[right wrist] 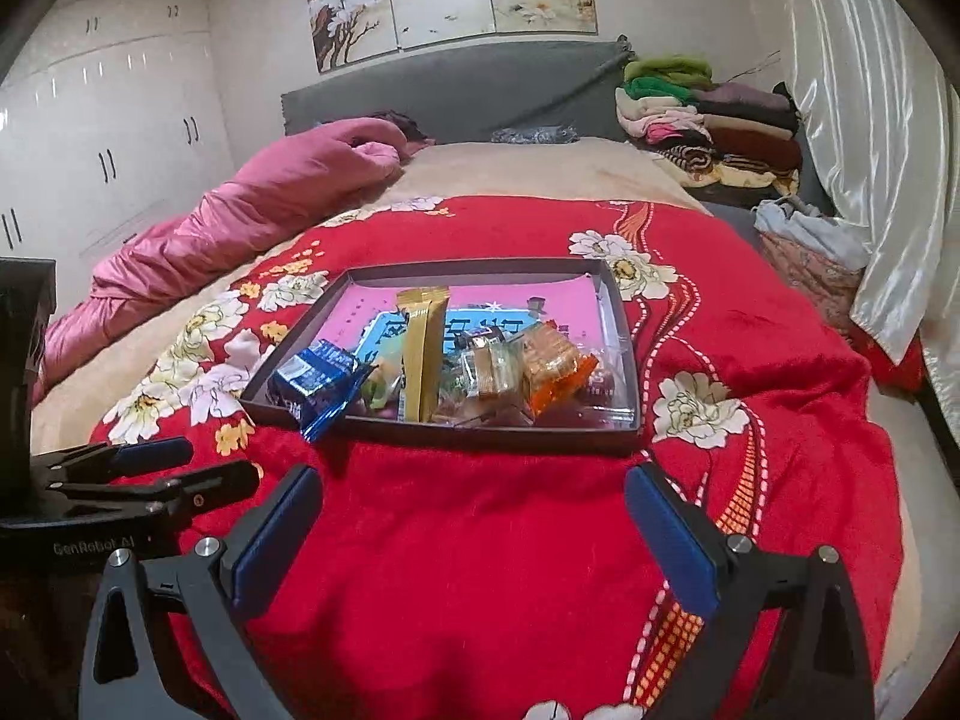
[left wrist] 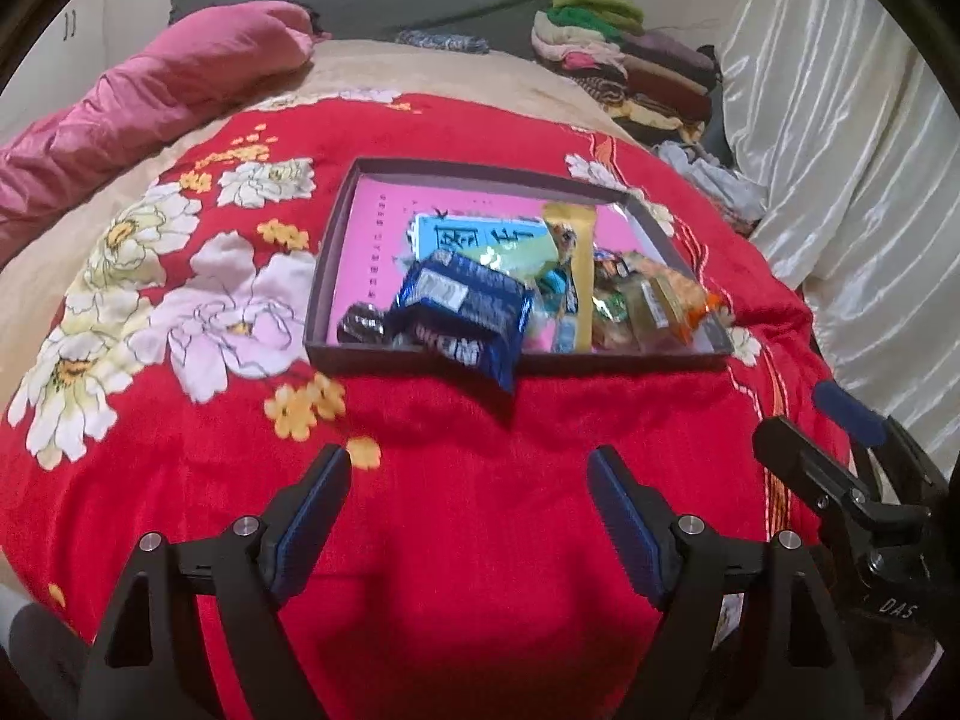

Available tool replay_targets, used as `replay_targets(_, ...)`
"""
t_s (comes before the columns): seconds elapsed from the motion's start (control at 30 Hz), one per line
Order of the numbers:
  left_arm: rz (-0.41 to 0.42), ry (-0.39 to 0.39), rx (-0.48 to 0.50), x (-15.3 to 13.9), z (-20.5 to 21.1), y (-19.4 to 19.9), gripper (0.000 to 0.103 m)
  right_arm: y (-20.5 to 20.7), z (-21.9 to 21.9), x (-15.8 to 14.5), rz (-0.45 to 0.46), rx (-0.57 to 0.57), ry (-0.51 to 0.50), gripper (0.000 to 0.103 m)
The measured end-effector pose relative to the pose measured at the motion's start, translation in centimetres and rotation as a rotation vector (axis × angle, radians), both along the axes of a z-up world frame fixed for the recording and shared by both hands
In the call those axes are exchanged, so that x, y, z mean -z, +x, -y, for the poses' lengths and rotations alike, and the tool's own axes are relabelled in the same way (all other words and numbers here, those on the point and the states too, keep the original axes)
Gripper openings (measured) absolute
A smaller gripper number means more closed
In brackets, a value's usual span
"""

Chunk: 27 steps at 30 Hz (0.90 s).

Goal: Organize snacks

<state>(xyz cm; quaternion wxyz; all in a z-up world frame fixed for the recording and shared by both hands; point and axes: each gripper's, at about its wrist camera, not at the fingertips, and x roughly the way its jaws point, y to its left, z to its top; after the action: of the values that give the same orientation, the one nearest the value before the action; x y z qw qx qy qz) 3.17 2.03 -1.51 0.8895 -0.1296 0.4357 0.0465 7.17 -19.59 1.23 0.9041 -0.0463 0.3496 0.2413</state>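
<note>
With both the left gripper (left wrist: 468, 468) and right gripper (right wrist: 474, 489) spread and empty, the blue packet (left wrist: 462, 312) ahead, overhanging the tray's (left wrist: 336, 252) near rim, could be tipped out if nudged.

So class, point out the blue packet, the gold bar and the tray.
blue packet (left wrist: 462, 306), left wrist view, front face.
gold bar (right wrist: 425, 354), right wrist view, middle.
tray (right wrist: 480, 438), right wrist view, near wall.

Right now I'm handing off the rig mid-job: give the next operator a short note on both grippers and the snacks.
Left gripper: jaws open, empty, over the red blanket.
Right gripper: jaws open, empty.
Snacks are piled in the dark tray.
Done: every snack in view is in the tray.
Left: the blue packet hangs over the tray's near rim; the gold bar lies across the heap. Straighten them.
</note>
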Motion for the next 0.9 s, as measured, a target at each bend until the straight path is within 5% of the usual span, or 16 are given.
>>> replay_targets(0.9, -0.022, 0.023, 0.019, -0.8, 0.9, -2.5, 0.082, -1.7, 0.1, 1.1, -0.041, 0.021, -0.045, 0.102)
